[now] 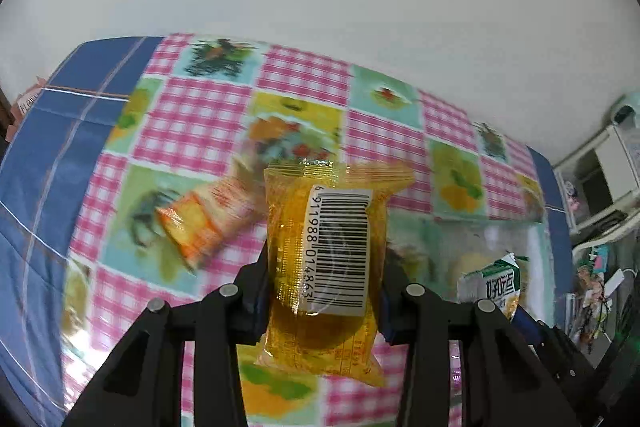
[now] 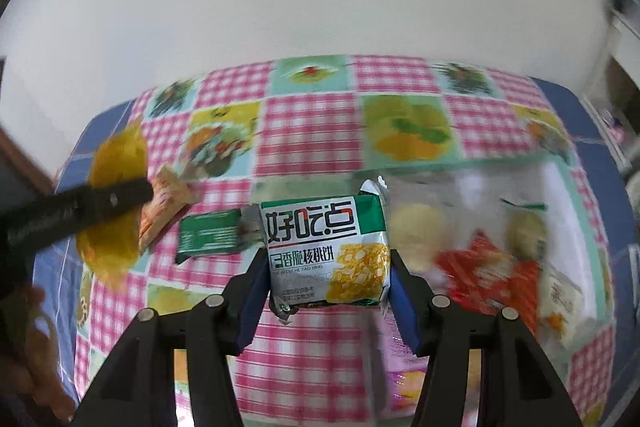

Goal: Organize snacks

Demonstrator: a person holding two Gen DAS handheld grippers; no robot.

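- Left gripper (image 1: 324, 287), black with blue pads, was closed on a yellow pack (image 1: 326, 263): glossy see-through film, crimped top seam, white barcode label, a round cake inside; held upright above the desk (image 1: 192, 115).
- Right gripper (image 2: 328, 279), same build, was clamped on a green pack (image 2: 326, 253): green and white foil pillow with bold Chinese print, a yellow biscuit picture and torn-looking silver edges; held over the desk's middle.
- Desk cover was shiny plastic, pink gingham squares mixed with fruit panels, blue plaid cloth (image 1: 36, 187) at the edges.
- An orange pack (image 1: 204, 223), crinkly and blurred, lay on the desk left of the yellow pack.
- Clear bin (image 2: 472, 171) sat at the right, walls glossy and blurred.
- Right view only: a flat dark green pack (image 2: 208, 233) lying on the desk just left of the held one; red-orange wrappers (image 2: 488, 275) and pale round cakes (image 2: 418, 231) in the bin; the left gripper from the side with its yellow pack.
- Left view only: the barcode, and a white shelf (image 1: 608, 179) at far right.
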